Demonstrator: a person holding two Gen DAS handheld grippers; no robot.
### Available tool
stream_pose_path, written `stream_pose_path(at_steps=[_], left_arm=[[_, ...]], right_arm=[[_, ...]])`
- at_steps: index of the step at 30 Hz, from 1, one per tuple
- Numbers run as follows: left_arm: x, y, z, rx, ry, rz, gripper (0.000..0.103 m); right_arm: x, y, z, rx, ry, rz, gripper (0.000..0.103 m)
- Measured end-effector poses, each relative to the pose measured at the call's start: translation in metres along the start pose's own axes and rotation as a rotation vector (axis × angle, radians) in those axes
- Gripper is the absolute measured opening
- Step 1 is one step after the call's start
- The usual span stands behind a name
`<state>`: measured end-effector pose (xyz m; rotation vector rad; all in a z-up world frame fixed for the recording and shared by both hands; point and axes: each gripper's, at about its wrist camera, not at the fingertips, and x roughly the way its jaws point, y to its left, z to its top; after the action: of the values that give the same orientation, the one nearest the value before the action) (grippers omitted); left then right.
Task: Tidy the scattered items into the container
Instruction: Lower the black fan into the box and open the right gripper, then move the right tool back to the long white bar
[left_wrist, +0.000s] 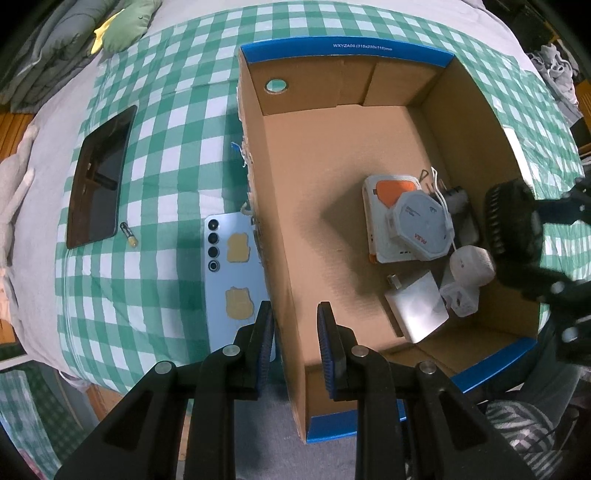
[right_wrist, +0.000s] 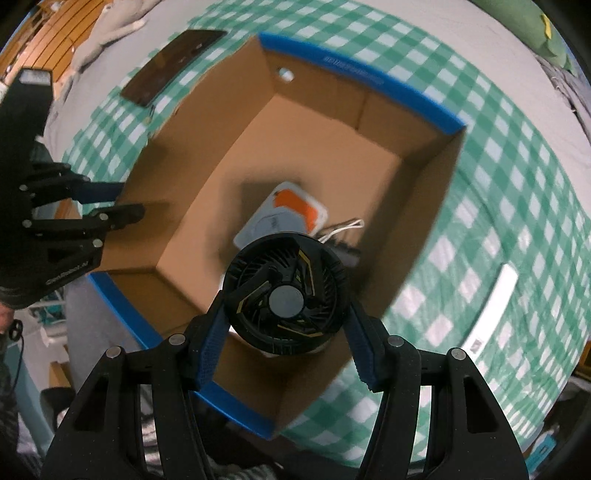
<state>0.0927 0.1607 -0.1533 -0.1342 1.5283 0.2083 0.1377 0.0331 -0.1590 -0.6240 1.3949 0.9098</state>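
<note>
Bare box floor (left_wrist: 325, 206) lies below fan-clamping right fingers (right_wrist: 360, 347); left fingers (left_wrist: 328, 343) gape, straddling its wall.

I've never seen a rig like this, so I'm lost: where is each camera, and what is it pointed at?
Left wrist: sits on the left gripper, looking down along its fingers, which straddle the box wall; phone beside it.
Right wrist: sits on the right gripper, looking down into the box past the fan it holds.
Shared: the box, the fan, the checked cloth; each sees the other gripper.

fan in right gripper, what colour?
The fan is black with yellow accents and a grey hub; clearest in the right wrist view.
</note>
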Motion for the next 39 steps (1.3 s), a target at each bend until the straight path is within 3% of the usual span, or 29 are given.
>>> stream_pose_path(at_steps=[19,30,39], left_arm=[[0.000,0.000,0.000,-0.002,0.003,-0.004,0.023],[-0.001,0.000,0.000,0.000,0.002,-0.001,0.023],[-0.001,0.000,0.002,-0.002,0.006,-0.001,0.023]], right_arm=[[0.045,-0.003,0.001,0.029,0.066,-0.008,0.060],[0.015,-0.013,-0.001,0.053,-0.002,0.001,0.065],[-0.020,-0.059,-0.014,0.134,-0.050,-0.030,0.065]])
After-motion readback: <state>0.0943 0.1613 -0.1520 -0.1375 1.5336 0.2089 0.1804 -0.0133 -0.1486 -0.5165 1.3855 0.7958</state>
